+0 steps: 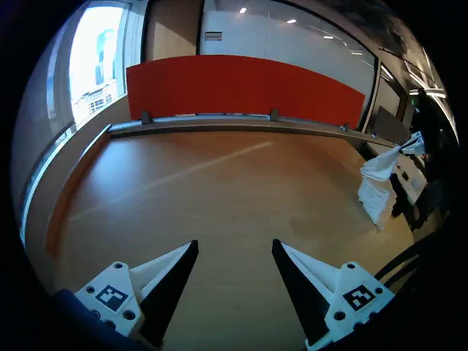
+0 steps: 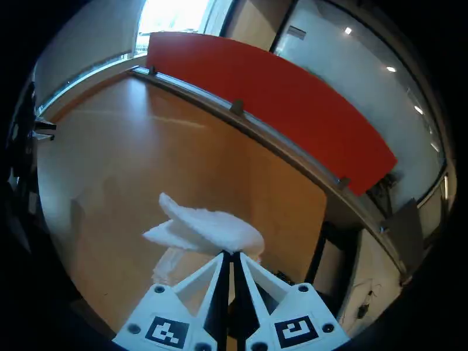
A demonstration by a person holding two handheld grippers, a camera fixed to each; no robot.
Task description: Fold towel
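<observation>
A broad wooden table (image 1: 222, 187) runs up to a red partition (image 1: 245, 88) in a glass-walled office. The white towel (image 2: 205, 231) hangs bunched above the table, pinched at one spot by the closed right tongs (image 2: 232, 257). The left tongs (image 1: 234, 243) gape apart over bare wood, well away from it. Held at a single point, the cloth could slip free or land crumpled, which would spoil any clean fold.
</observation>
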